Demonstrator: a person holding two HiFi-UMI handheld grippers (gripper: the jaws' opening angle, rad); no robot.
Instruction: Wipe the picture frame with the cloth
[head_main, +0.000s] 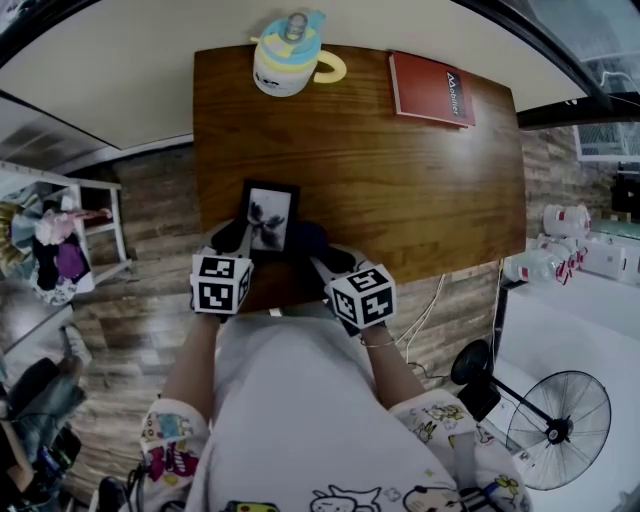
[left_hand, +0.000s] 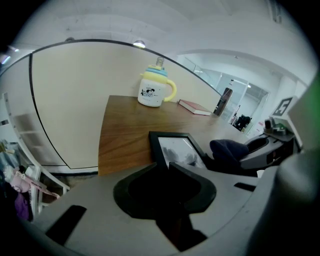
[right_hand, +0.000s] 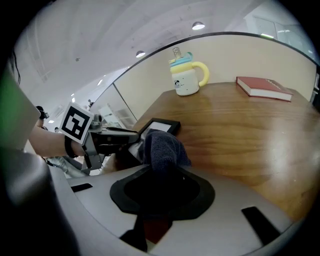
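Note:
A small black picture frame (head_main: 268, 215) with a pale print lies flat near the front edge of the wooden table (head_main: 400, 180). My left gripper (head_main: 238, 238) is shut on the frame's near left corner; in the left gripper view the jaws (left_hand: 164, 166) close over the frame's (left_hand: 176, 149) near edge. My right gripper (head_main: 312, 250) is shut on a bunched dark blue cloth (head_main: 305, 236), which rests against the frame's right side. In the right gripper view the cloth (right_hand: 162, 146) bulges out of the jaws and hides part of the frame (right_hand: 164, 125).
A white mug (head_main: 285, 62) with a yellow handle and a blue lid stands at the table's far edge. A red book (head_main: 432, 90) lies at the far right corner. A fan (head_main: 555, 425) stands on the floor to the right, a rack of clothes (head_main: 55, 245) to the left.

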